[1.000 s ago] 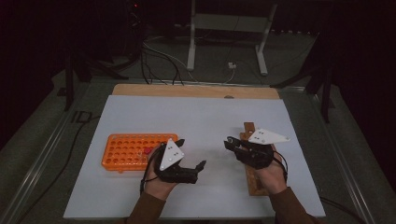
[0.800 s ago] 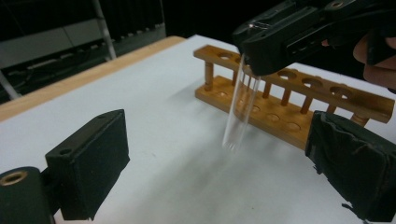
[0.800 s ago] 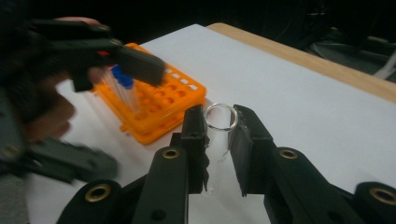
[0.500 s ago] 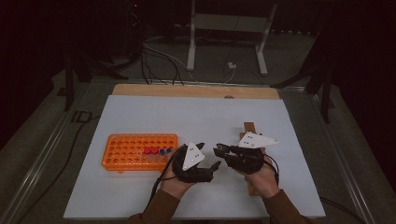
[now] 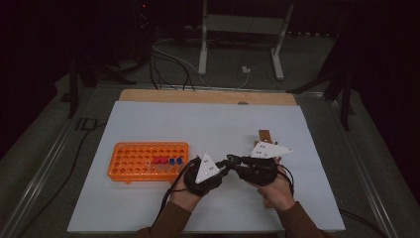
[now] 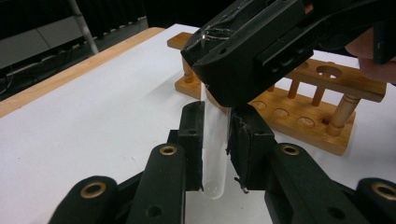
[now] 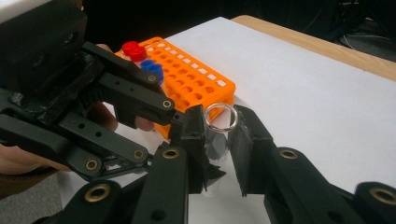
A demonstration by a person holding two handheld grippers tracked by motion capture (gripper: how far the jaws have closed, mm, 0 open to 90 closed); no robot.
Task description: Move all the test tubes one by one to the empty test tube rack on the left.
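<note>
A clear glass test tube [image 6: 215,154] stands upright between the two grippers, just above the white table. My left gripper [image 6: 216,116] has just been closing and is now shut on the tube's lower part, near its round bottom. My right gripper [image 7: 218,122] is shut on the same test tube [image 7: 219,117] just under its open rim. In the high view the left gripper [image 5: 224,167] and right gripper [image 5: 234,161] meet tip to tip at the table's front middle.
An orange tube rack [image 5: 143,161] lies left of the hands and holds red-capped tubes [image 7: 132,49] and blue-capped tubes [image 7: 152,68]. A wooden tube rack [image 6: 303,109] with empty holes stands behind the right hand. White sheet [image 5: 208,124] lies open toward the far edge.
My left hand has moved right, from beside the orange rack to the right gripper, and its jaws have closed on the tube. The right gripper has shifted slightly left, still holding it.
</note>
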